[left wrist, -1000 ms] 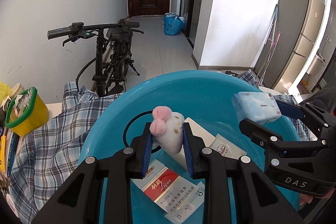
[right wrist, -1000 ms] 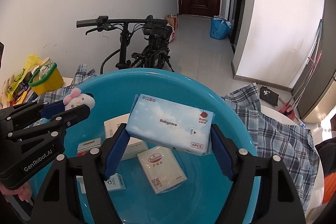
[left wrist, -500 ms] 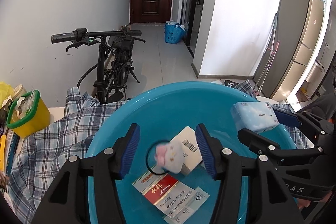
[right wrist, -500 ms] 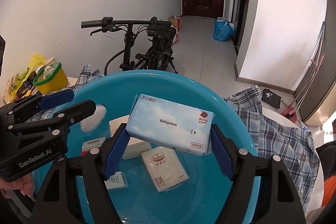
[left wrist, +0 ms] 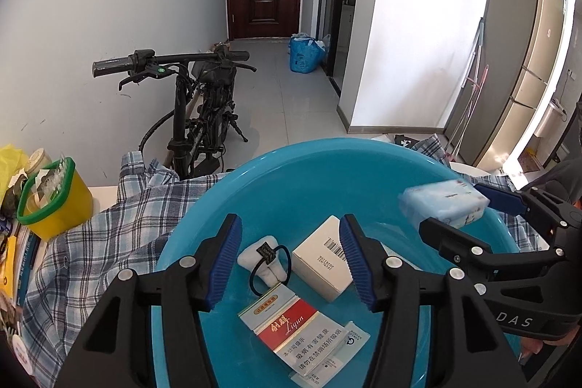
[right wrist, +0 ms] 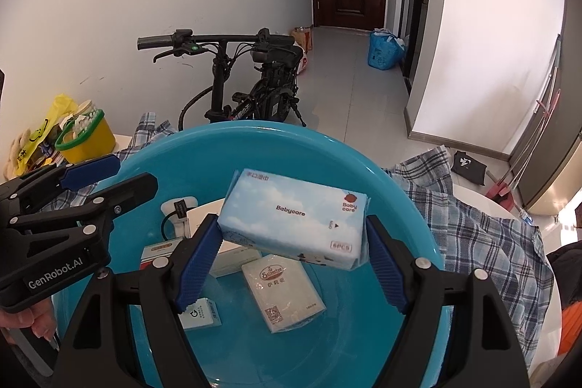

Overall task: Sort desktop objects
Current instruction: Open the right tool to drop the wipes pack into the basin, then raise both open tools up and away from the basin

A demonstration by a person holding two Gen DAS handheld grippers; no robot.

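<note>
A big blue basin (left wrist: 327, 148) (right wrist: 254, 130) fills both views. My left gripper (left wrist: 291, 257) (right wrist: 132, 173) hangs open over it with nothing between its pads. Below it, on the basin floor, a small white plush toy (left wrist: 262, 260) (right wrist: 178, 206) with a black hair tie lies beside a white box (left wrist: 323, 260). My right gripper (right wrist: 291, 264) (left wrist: 458, 213) hovers over the basin's right side with its jaws opening. A light-blue Babycare wipes pack (right wrist: 294, 213) (left wrist: 442, 206) sits tilted between them. It has come loose, with a gap at the right pad, and is blurred in the left wrist view.
The basin also holds a red-and-white cigarette pack (left wrist: 291, 326), a small tissue pack (right wrist: 283, 290) and a little packet (right wrist: 202, 313). A plaid shirt (left wrist: 91, 242) (right wrist: 473, 224) lies under the basin. A yellow tub (left wrist: 62, 206) stands left, a bicycle (left wrist: 196, 119) behind.
My left gripper opened and the plush toy fell from it onto the basin floor. My right jaws widened a little and the wipes pack sagged and tilted.
</note>
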